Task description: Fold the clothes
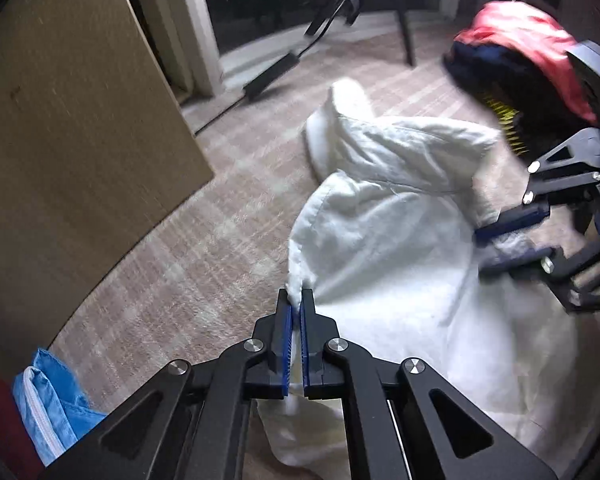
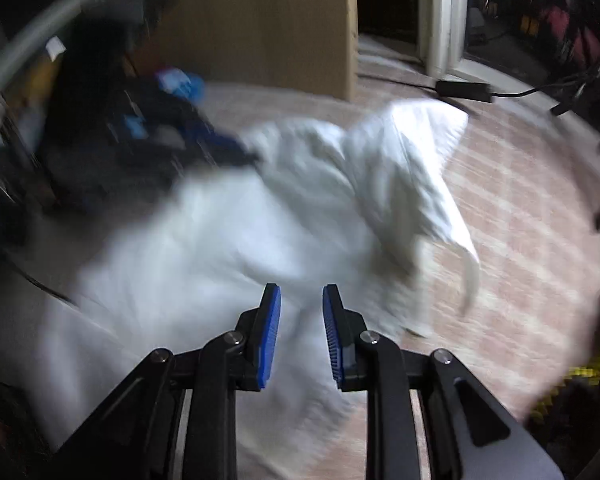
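White garment (image 1: 380, 216): lying crumpled on the checked carpet (image 1: 180, 264); my left gripper (image 1: 296, 308) is pinching its edge between closed pads. My right gripper (image 2: 300, 320) is hovering above the cloth, jaws parted, gripping nothing.

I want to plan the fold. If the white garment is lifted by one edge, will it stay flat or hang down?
The white garment is wrinkled and bunched, so it probably hangs limp. The left gripper pinches only an edge, so the rest likely drags on the carpet.
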Available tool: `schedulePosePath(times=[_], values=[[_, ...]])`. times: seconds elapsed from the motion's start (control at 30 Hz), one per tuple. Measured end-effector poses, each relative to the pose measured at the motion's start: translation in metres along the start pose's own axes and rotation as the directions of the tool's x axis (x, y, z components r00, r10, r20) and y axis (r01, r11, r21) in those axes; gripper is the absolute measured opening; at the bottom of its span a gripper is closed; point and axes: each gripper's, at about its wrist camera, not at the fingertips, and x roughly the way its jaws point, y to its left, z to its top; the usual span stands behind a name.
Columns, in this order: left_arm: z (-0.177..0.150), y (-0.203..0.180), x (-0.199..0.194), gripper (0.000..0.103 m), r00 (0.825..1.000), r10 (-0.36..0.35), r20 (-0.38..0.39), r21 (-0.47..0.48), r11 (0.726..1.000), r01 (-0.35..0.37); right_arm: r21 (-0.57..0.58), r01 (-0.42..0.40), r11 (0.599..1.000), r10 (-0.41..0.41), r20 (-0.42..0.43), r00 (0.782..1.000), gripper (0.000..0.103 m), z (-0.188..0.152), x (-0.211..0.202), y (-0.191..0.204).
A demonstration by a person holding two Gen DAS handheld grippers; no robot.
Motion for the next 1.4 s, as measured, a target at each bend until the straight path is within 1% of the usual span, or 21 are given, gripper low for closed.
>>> schedulePosePath(times=[0.03, 0.1, 0.2, 0.23, 0.33, 0.37, 0.43, 0.5, 0.63, 0.7, 0.73, 0.77, 0.83, 0.9, 1.07, 1.13, 1.2, 1.27, 1.3, 1.33, 1.4], values=[[0.002, -0.001, 0.005, 0.003, 1.000, 0.017, -0.007, -0.002, 1.000, -0.017, 0.014, 0.005, 1.000, -0.005, 0.018, 1.000, 0.013, -0.001, 0.000, -0.004], [0.005, -0.002, 0.009, 0.007, 0.999, 0.035, -0.009, -0.012, 0.999, -0.035, 0.079, -0.030, 0.996, 0.030, 0.000, 1.000, 0.013, 0.001, -0.001, -0.013], [0.004, 0.013, -0.010, 0.021, 0.999, 0.046, 0.002, -0.077, 0.996, -0.046, 0.037, 0.023, 0.999, -0.022, -0.031, 0.999, 0.013, 0.005, -0.005, -0.005], [0.001, 0.019, -0.019, 0.021, 0.999, 0.045, 0.016, -0.094, 0.995, -0.044, 0.027, 0.032, 0.999, -0.031, -0.023, 0.999, 0.013, 0.007, -0.009, -0.001], [-0.018, 0.026, -0.052, 0.017, 0.998, -0.006, 0.069, -0.114, 0.993, 0.014, 0.023, -0.060, 0.998, 0.059, 0.040, 0.997, 0.014, 0.014, -0.021, 0.011], [-0.023, 0.024, -0.056, 0.017, 0.997, -0.025, 0.075, -0.099, 0.995, 0.033, 0.020, -0.099, 0.995, 0.098, 0.053, 0.994, 0.014, 0.017, -0.023, 0.016], [-0.031, 0.007, -0.050, 0.021, 0.997, -0.045, 0.060, -0.035, 0.998, 0.047, -0.011, -0.118, 0.993, 0.118, 0.044, 0.992, 0.016, 0.022, -0.017, 0.026], [-0.036, -0.006, -0.028, 0.021, 1.000, 0.020, 0.005, 0.033, 0.999, -0.020, -0.043, -0.110, 0.993, 0.110, 0.009, 0.994, 0.016, 0.021, -0.005, 0.035], [-0.042, 0.010, -0.013, 0.025, 0.998, 0.059, -0.014, -0.033, 0.998, -0.060, -0.008, -0.066, 0.998, 0.066, 0.011, 0.998, 0.017, 0.013, -0.014, 0.017], [-0.046, 0.023, -0.026, 0.028, 0.998, 0.055, 0.002, -0.087, 0.995, -0.055, 0.082, -0.075, 0.994, 0.068, 0.089, 0.994, 0.034, 0.008, -0.037, -0.011], [-0.049, 0.027, -0.032, 0.029, 0.999, 0.048, 0.010, -0.104, 0.993, -0.046, 0.131, -0.074, 0.989, 0.058, 0.124, 0.991, 0.051, 0.006, -0.046, -0.027], [-0.051, 0.029, -0.038, 0.029, 0.999, 0.031, 0.016, -0.114, 0.993, -0.029, 0.163, -0.066, 0.984, 0.043, 0.138, 0.989, 0.062, 0.006, -0.049, -0.038], [-0.054, 0.028, -0.044, 0.035, 1.000, 0.006, 0.021, -0.122, 0.993, -0.004, 0.213, -0.066, 0.975, 0.035, 0.147, 0.989, 0.063, 0.015, -0.046, -0.058], [-0.053, 0.025, -0.038, 0.037, 1.000, 0.007, 0.004, -0.115, 0.993, -0.007, 0.222, -0.092, 0.971, 0.059, 0.151, 0.987, 0.063, 0.027, -0.038, -0.068], [-0.053, 0.022, -0.021, 0.037, 0.999, 0.023, -0.047, -0.104, 0.994, -0.028, 0.135, -0.010, 0.991, -0.001, 0.081, 0.997, 0.063, 0.055, 0.001, -0.073], [-0.051, 0.018, -0.014, 0.040, 0.998, 0.037, -0.057, -0.073, 0.996, -0.041, 0.116, -0.023, 0.993, 0.014, 0.072, 0.997, 0.063, 0.062, 0.019, -0.076], [-0.050, 0.017, -0.011, 0.043, 0.998, 0.039, -0.047, -0.063, 0.997, -0.042, 0.095, -0.031, 0.995, 0.023, 0.081, 0.996, 0.069, 0.069, 0.031, -0.078], [-0.050, 0.016, -0.011, 0.043, 0.998, 0.035, -0.042, -0.053, 0.998, -0.037, 0.068, -0.034, 0.997, 0.026, 0.118, 0.993, 0.071, 0.074, 0.035, -0.078], [-0.051, 0.014, -0.012, 0.037, 0.999, 0.027, -0.034, -0.044, 0.999, -0.029, 0.062, -0.038, 0.997, 0.030, 0.130, 0.991, 0.071, 0.074, 0.036, -0.077], [-0.052, 0.013, -0.012, 0.025, 1.000, 0.011, -0.026, -0.035, 0.999, -0.012, 0.054, -0.039, 0.998, 0.031, 0.139, 0.990, 0.070, 0.074, 0.036, -0.076], [-0.055, 0.007, -0.013, 0.012, 1.000, -0.026, -0.010, -0.016, 1.000, 0.026, 0.029, -0.082, 0.996, 0.077, 0.150, 0.986, 0.049, 0.074, 0.034, -0.074]])
